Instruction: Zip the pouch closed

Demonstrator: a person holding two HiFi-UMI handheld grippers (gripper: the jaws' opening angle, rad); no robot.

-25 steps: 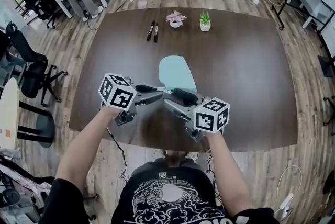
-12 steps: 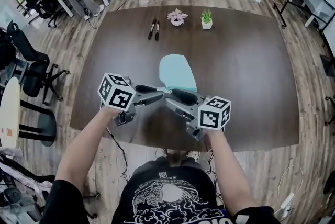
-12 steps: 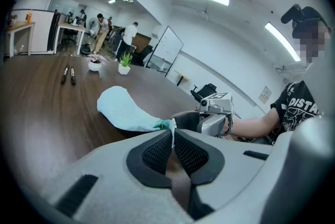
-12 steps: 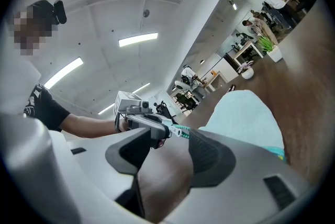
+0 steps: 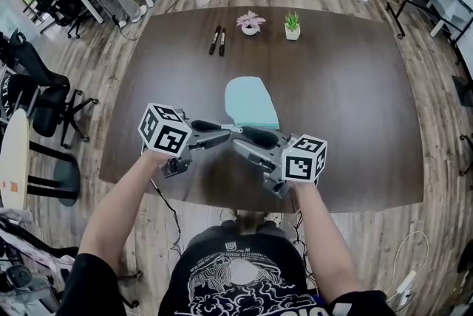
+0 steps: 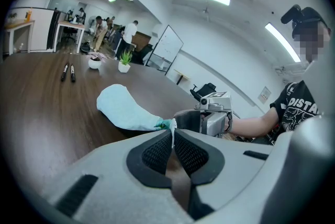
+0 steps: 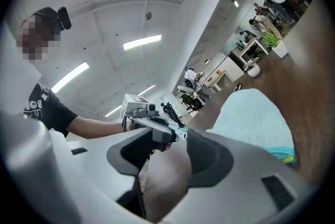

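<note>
Grip status: the left claw [image 6: 172, 140] is clamped tight on a thin white tab [image 6: 172, 133] at the near tip of the light teal fabric pouch [image 5: 250, 102], which lies flat mid-way across the dark wooden bench [image 5: 347, 86]. The right claw [image 7: 175, 137] stands half apart. Its jaws have just been closing, with nothing pinched; the tab end sits at their mouth.

Recommended: anchor with the left claw, seat the right squarely on the zipper pull, then draw straight along the pouch.

Clearance: the near bench edge lies close behind both claws. Beyond the pouch, bare surface runs to two black pens [image 5: 216, 42] and two small potted plants [image 5: 250, 25], well apart.
</note>
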